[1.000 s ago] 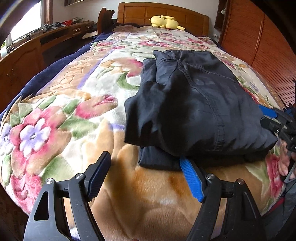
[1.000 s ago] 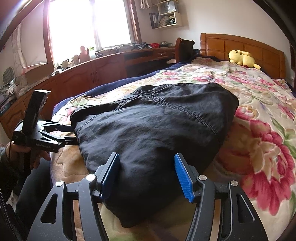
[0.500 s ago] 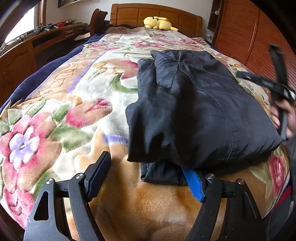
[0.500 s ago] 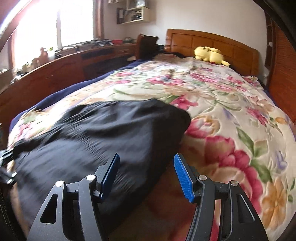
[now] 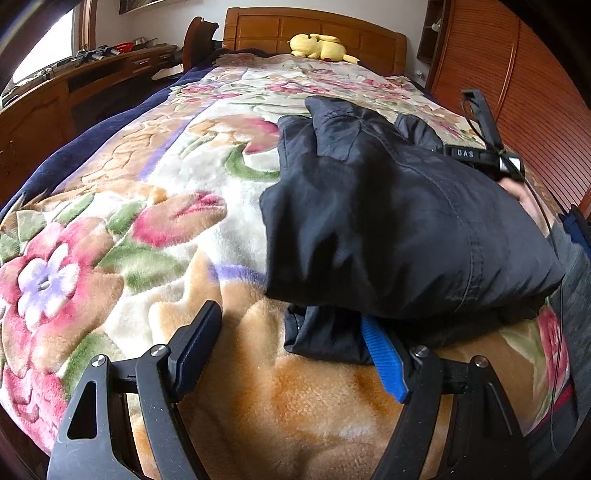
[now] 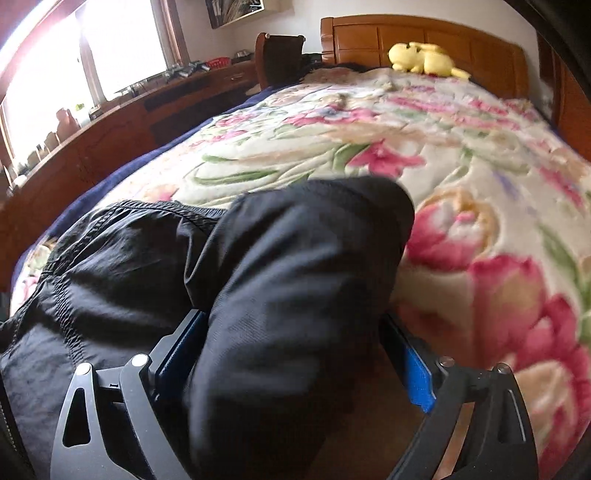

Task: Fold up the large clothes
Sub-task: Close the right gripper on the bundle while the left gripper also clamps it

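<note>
A: Where's the garment?

B: The black garment [image 5: 388, 221] lies folded in a thick bundle on the flowered blanket [image 5: 147, 221] at the near end of the bed, toward the bed's right side in the left wrist view. A lower layer sticks out under its near edge.

A: And the left claw [image 5: 299, 350]?

B: Low over the blanket in front of the bundle, jaws standing wide apart. The blue pad of one finger [image 5: 384, 362] is tucked against that lower layer, under the overhanging fold; the other finger [image 5: 195, 343] is out over bare blanket. Nothing is pinched between them, so it is released.

A: The right claw [image 6: 295, 354]?

B: Its jaws are opening. A rounded fold of the garment [image 6: 295, 295] sits between the two fingers, filling the gap. The view is blurred, but the pads look parted from the cloth rather than pressing it, so I read it as released with the fold between.

A: Can you see it from the other side?

B: Only partly: its black frame [image 5: 480, 147] and the hand [image 5: 528, 199] holding it show behind the bundle's far right edge.

A: Anything else on the bed?

B: A yellow plush toy [image 5: 321, 46] against the wooden headboard [image 5: 314, 26]. A wooden desk [image 5: 55, 99] runs along the window side.
</note>
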`<action>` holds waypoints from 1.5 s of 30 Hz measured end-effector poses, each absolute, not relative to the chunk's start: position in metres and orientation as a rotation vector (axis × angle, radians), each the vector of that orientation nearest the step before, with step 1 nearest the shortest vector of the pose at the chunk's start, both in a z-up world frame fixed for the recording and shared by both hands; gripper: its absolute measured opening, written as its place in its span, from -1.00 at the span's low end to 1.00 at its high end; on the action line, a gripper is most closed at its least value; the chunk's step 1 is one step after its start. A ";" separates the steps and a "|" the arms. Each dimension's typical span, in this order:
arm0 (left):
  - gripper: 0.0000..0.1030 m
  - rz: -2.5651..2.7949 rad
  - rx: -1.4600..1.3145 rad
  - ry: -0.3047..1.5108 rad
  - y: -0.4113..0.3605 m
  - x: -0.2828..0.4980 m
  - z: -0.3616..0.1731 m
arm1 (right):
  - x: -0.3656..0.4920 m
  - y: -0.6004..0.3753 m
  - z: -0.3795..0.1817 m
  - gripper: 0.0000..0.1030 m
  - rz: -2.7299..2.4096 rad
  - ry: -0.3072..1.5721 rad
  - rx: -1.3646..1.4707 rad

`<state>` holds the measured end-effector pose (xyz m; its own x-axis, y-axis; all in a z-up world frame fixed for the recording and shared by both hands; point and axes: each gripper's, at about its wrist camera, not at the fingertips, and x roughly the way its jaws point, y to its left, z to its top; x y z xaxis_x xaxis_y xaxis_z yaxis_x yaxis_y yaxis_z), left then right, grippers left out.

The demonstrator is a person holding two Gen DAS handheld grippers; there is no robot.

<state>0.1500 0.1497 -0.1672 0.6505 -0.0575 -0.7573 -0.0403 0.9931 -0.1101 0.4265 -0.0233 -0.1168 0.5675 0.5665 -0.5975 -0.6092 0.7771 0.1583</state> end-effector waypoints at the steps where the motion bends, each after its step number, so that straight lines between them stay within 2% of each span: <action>1: 0.50 -0.005 -0.123 0.863 0.149 0.150 -0.167 | 0.427 -0.026 -0.118 0.82 0.700 0.685 -0.051; 3: 0.50 0.007 -0.130 0.866 0.149 0.150 -0.166 | 0.429 -0.027 -0.116 0.82 0.711 0.696 -0.042; 8: 0.16 0.013 -0.143 0.875 0.148 0.147 -0.162 | 0.440 -0.026 -0.122 0.77 0.752 0.715 -0.024; 10: -0.19 0.005 -0.157 0.880 0.149 0.146 -0.159 | 0.441 -0.030 -0.123 0.75 0.767 0.725 -0.015; 11: -0.28 0.004 -0.163 0.884 0.149 0.145 -0.156 | 0.444 -0.031 -0.124 0.74 0.773 0.729 -0.009; 12: -0.56 -0.011 -0.166 0.887 0.147 0.145 -0.155 | 0.441 -0.034 -0.123 0.71 0.778 0.732 -0.004; 16: -0.79 -0.003 -0.130 0.895 0.138 0.145 -0.150 | 0.446 -0.037 -0.125 0.49 0.805 0.734 0.022; 21: -0.86 0.010 -0.105 0.864 0.134 0.141 -0.136 | 0.442 -0.050 -0.122 0.01 0.861 0.697 0.065; 24: -0.89 0.018 -0.085 0.829 0.132 0.138 -0.125 | 0.434 -0.054 -0.114 -0.19 0.863 0.635 0.073; 26: -0.90 0.015 -0.088 0.815 0.133 0.136 -0.121 | 0.426 -0.057 -0.108 -0.26 0.865 0.590 0.085; 34: -1.00 0.010 -0.174 0.712 0.170 0.111 -0.120 | 0.385 -0.046 -0.086 -0.31 0.807 0.470 0.016; 38: -1.00 0.027 -0.217 0.630 0.213 0.096 -0.111 | 0.378 -0.027 -0.072 -0.35 0.770 0.449 -0.005; 42: -1.00 -0.010 -0.265 0.635 0.239 0.087 -0.117 | 0.379 -0.012 -0.068 -0.35 0.717 0.495 -0.080; 45: -0.96 -0.039 -0.230 0.681 0.236 0.089 -0.128 | 0.398 -0.019 -0.089 -0.35 0.648 0.573 -0.147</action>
<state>0.0887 0.2355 -0.1276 0.7769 -0.1104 -0.6198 -0.0394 0.9740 -0.2229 0.3977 -0.0193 -0.0885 0.6493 0.5283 -0.5470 -0.6074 0.7931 0.0451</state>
